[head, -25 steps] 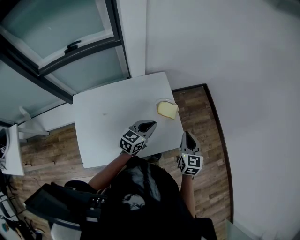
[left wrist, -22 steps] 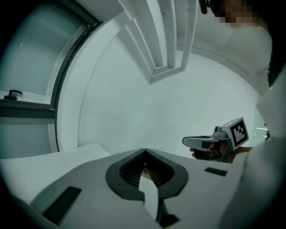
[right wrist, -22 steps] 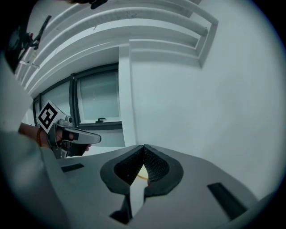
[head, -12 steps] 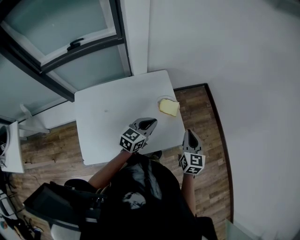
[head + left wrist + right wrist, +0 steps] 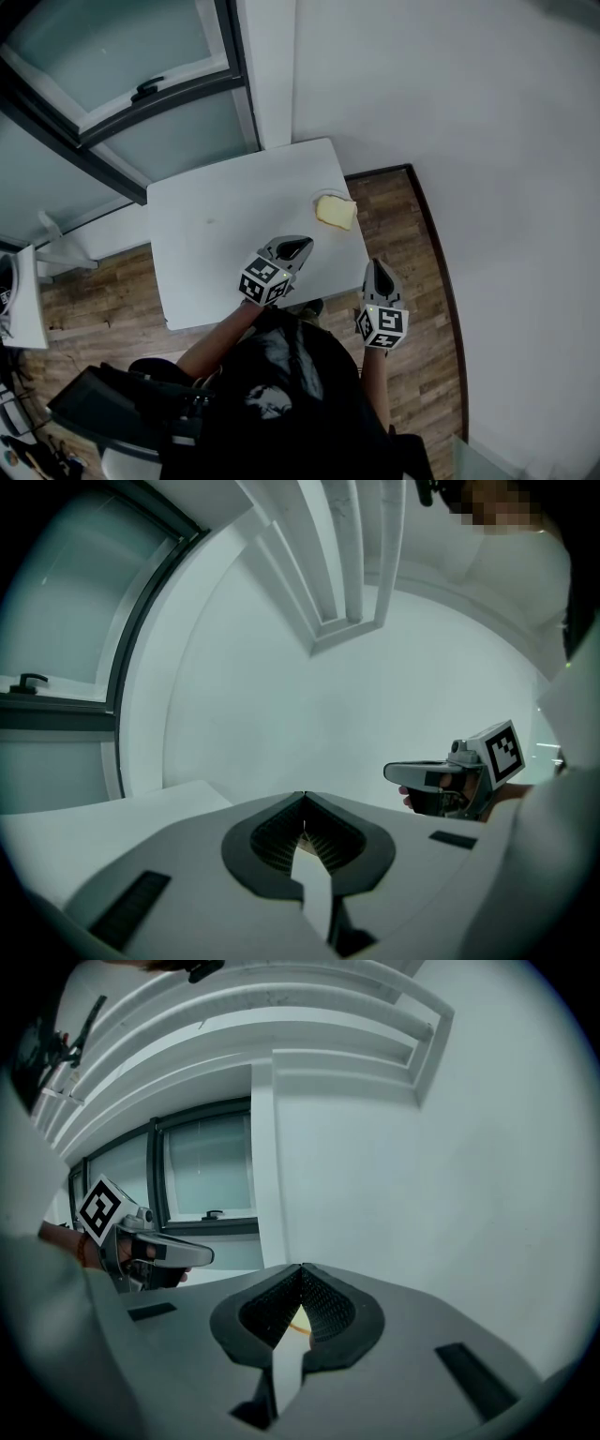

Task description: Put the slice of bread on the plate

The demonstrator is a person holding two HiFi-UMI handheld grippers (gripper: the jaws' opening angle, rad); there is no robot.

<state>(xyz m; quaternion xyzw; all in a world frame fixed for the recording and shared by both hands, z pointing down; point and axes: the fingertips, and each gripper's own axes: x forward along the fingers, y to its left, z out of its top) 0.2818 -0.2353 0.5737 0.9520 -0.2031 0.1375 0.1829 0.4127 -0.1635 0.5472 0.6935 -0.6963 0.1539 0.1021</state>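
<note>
Standing beside the person, I see a dark-framed window (image 5: 141, 94) off to the left, then the white surface (image 5: 216, 244). The left hand-held gripper (image 5: 305, 244) hovers over the near part of the surface, its jaws pressed together with nothing between them. Further right, at the surface's far right corner, the slice of bread (image 5: 336, 213) lies on a small white plate (image 5: 322, 198) (only a sliver of rim peeks out behind it), apart from both tools. The right hand-held gripper (image 5: 377, 266) hangs just past the surface's right edge, above the wooden floor (image 5: 412, 281), its jaws likewise closed and empty.
</note>
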